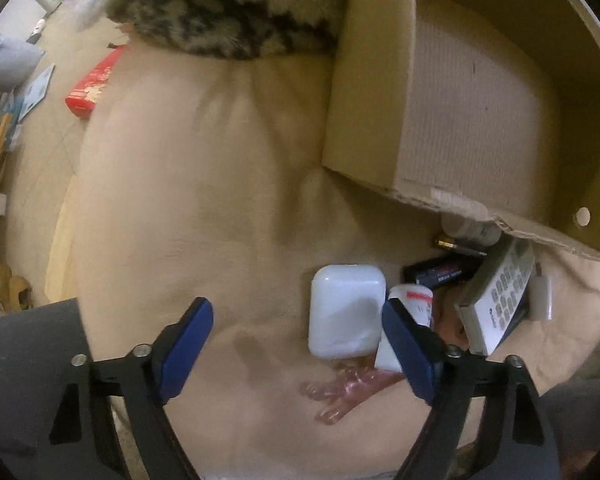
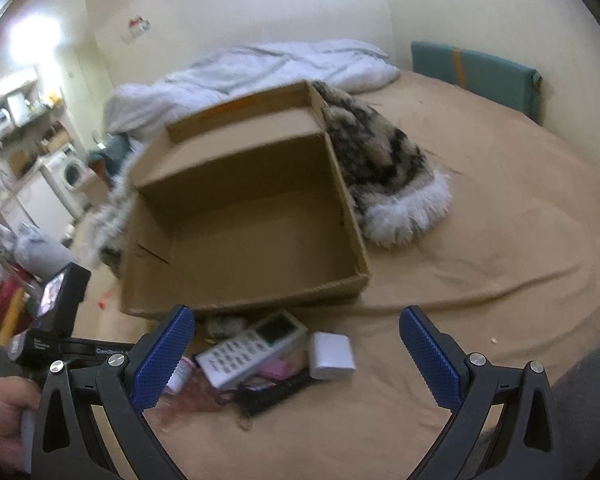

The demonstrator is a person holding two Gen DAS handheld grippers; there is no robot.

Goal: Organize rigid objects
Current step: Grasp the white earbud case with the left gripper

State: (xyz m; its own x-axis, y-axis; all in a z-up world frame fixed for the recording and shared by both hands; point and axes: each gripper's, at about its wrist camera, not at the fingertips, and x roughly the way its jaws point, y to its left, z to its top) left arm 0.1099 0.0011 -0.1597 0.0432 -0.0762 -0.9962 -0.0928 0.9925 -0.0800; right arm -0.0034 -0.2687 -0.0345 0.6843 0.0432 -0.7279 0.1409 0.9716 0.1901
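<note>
Left wrist view, left tongs wide apart, empty, right tongs likewise.

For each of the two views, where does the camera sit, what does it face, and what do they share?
Left wrist: rides the left hand-held gripper, looking down at the white case on the bed.
Right wrist: rides the right hand-held gripper, facing the empty cardboard box; a hand shows.
Shared: box, remote, charger.
</note>
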